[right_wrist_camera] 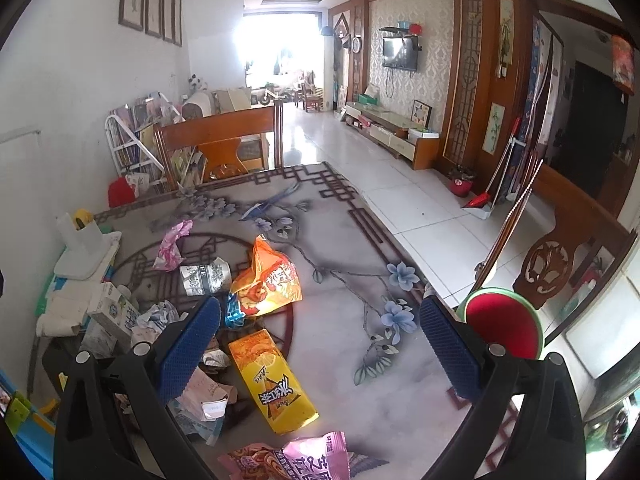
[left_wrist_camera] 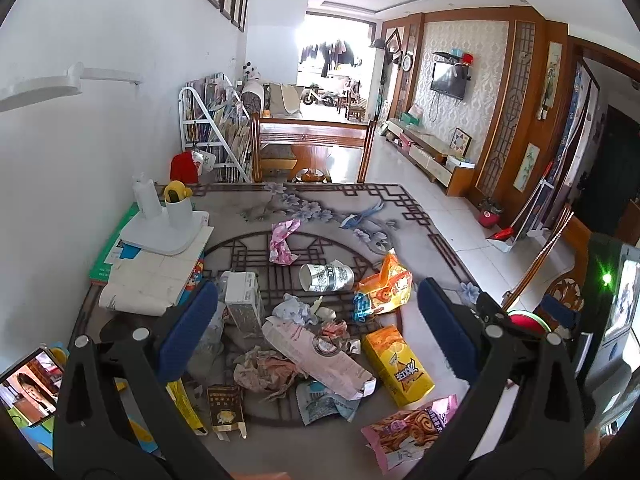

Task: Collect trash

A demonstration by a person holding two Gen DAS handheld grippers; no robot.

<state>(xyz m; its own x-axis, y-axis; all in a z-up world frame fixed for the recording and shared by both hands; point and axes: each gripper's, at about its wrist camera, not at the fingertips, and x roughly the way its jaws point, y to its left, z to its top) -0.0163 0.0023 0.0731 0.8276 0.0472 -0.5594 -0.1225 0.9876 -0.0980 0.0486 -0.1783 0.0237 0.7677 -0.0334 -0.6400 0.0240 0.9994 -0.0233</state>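
**Both jaws gaping wide, gripping nothing**

Left gripper (left_wrist_camera: 316, 320) and right gripper (right_wrist_camera: 320, 344) are hovering over the trash pile (left_wrist_camera: 304, 344), which is lying on the patterned table (right_wrist_camera: 352, 360). Yellow carton (right_wrist_camera: 272, 380) is sitting beside the orange snack bag (right_wrist_camera: 268, 280); paper cup (left_wrist_camera: 326, 277) is lying tipped over. Red bin (right_wrist_camera: 504, 326) is standing off the table's right edge.

Daylight is admitted through the blown-out far balcony window (right_wrist_camera: 280, 46); glare is thrown onto the white tiled floor (right_wrist_camera: 404, 200); edges are bent and darkened.
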